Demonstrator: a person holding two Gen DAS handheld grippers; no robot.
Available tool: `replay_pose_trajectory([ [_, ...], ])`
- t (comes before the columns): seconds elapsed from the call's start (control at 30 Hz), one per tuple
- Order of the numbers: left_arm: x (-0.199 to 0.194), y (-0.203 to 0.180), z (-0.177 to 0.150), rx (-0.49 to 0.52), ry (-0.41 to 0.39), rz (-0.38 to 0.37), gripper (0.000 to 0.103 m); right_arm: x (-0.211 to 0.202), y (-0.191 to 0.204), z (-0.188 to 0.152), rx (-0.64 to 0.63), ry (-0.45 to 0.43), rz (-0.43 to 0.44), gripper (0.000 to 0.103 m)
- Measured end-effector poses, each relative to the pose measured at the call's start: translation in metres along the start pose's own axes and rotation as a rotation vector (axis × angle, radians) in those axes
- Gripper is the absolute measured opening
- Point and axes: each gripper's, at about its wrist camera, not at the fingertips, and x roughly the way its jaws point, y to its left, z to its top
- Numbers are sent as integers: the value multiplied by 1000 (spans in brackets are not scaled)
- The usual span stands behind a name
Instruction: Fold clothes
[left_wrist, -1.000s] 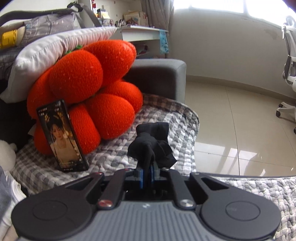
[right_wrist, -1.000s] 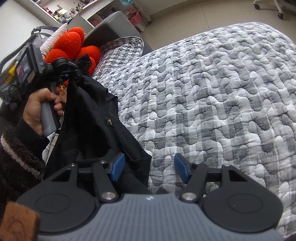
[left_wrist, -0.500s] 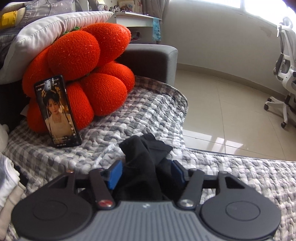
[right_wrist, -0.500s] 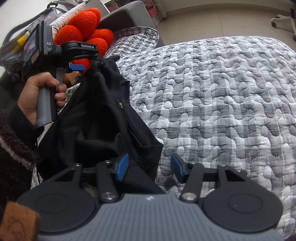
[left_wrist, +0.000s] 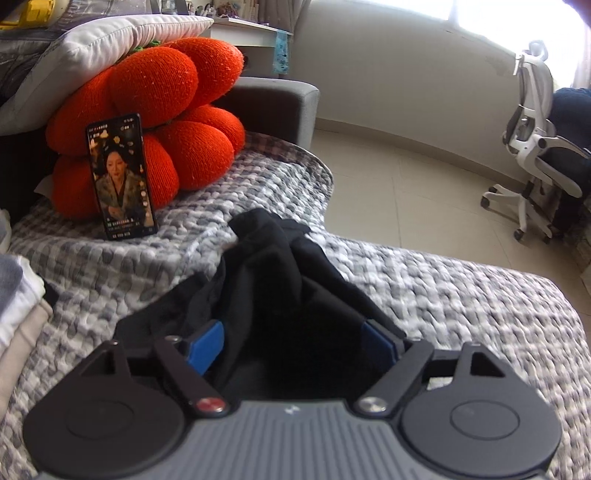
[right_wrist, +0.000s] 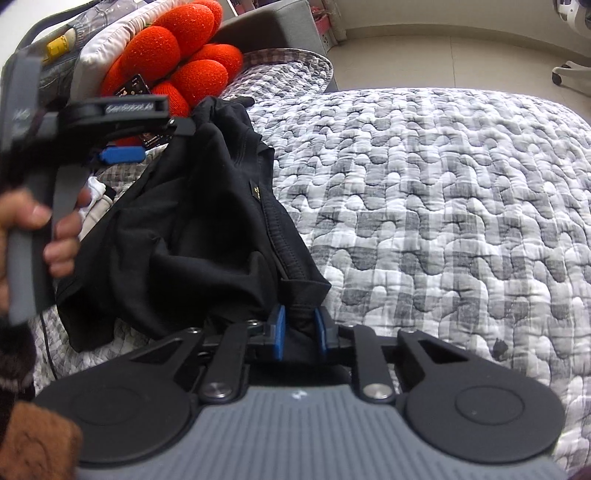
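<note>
Black garment (right_wrist: 207, 229) bunched and crumpled on the quilted bed (right_wrist: 443, 206), not flat, no tidy fold showing. Nearest in the right wrist view: right tongs (right_wrist: 298, 332) pinched down on a hem edge of the cloth, pads close together with a thin layer of fabric between them. Further left in that view: left tongs (right_wrist: 122, 154), held in a hand (right_wrist: 48, 229), with one blue pad clear of the cloth and nothing visibly clamped. From the left wrist view, left tongs (left_wrist: 291, 343) spread wide, pads well apart, the dark heap lying loose between and ahead of them but gripped by neither. Judged step: sorting out and spreading the piece, one edge secured and a second hold wanted. Next move likely calls for closing the left tongs on a matching hem or corner, then drawing the two holds apart to lay the cloth smooth on the quilt; soft fabric, so a thin single-layer pinch matters. Beyond the heap: a phone (left_wrist: 121, 177) propped against an orange cushion (left_wrist: 166, 110); stacked light clothes (left_wrist: 18, 306) at the left edge; an office chair (left_wrist: 535, 147) across the floor.
</note>
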Motion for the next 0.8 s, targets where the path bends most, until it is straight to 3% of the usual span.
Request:
replay_pose_trajectory([
  [0.23, -22, -3, -36, 2, 44, -69, 91, -1, 2, -1, 0, -6, -11, 23],
  [0.33, -31, -1, -49, 13, 44, -83, 93, -2, 5, -3, -5, -8, -25, 35],
  [0.53, -48, 17, -66, -5, 1, -66, 96, 1, 17, -9, -64, -33, -77, 44],
  [0.7, -48, 30, -72, -23, -5, -21, 96, 4, 28, -15, -113, -58, -122, 45],
  [0.8, -52, 35, -74, -46, -17, -37, 96, 5, 34, -20, -138, -84, -154, 45],
])
